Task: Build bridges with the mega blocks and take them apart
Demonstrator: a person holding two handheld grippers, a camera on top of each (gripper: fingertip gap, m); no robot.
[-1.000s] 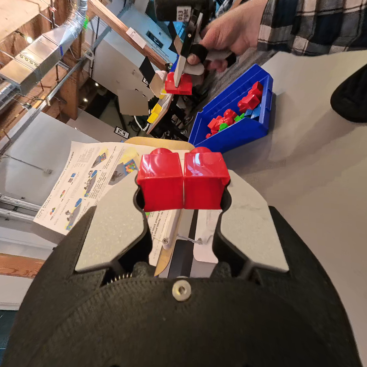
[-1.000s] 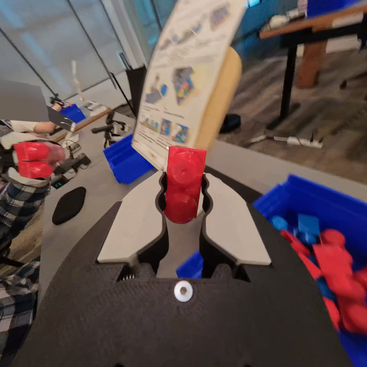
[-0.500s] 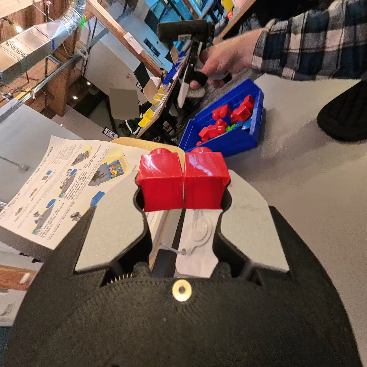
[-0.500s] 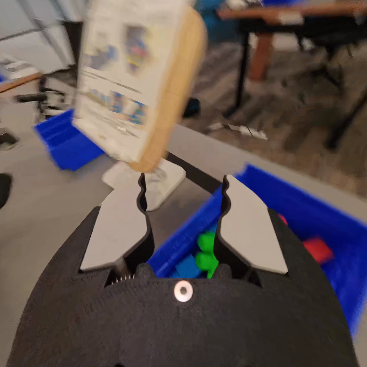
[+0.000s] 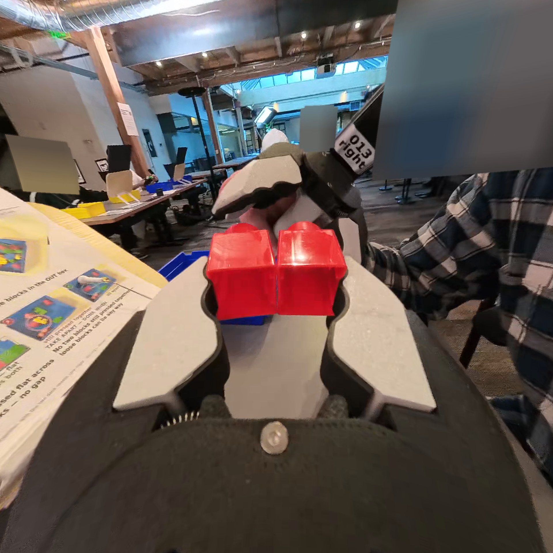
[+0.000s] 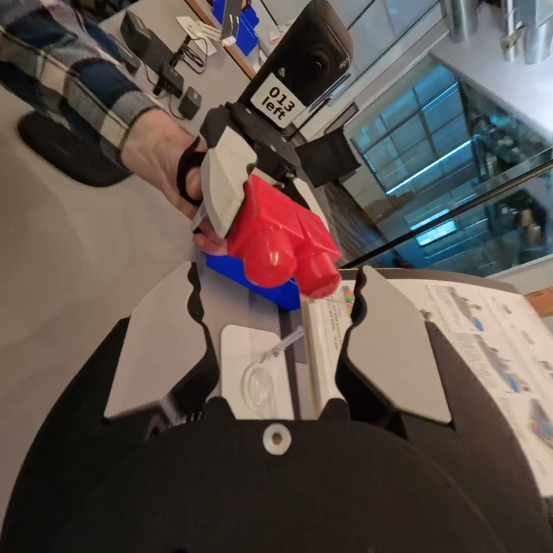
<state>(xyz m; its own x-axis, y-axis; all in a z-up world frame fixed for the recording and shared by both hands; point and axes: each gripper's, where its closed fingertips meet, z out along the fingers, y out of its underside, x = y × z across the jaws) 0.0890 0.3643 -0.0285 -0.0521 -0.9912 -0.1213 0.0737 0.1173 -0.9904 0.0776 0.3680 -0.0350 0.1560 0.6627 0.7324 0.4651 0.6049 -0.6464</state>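
Moved: right tongs (image 6: 276, 287) let go of a red block, now wide open, holding nothing.
Left tongs (image 5: 276, 279): squeezing two red blocks (image 5: 276, 273).

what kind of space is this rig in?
Likely a shared workshop or data-collection floor in a converted industrial building: exposed wood beams, rows of tables with blue bins, and an instruction sheet propped beside.

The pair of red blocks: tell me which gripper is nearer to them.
Left. The left gripper clamps the pair of red blocks between its fingers. The right gripper faces their studs with its jaws wide open, empty, not touching them.
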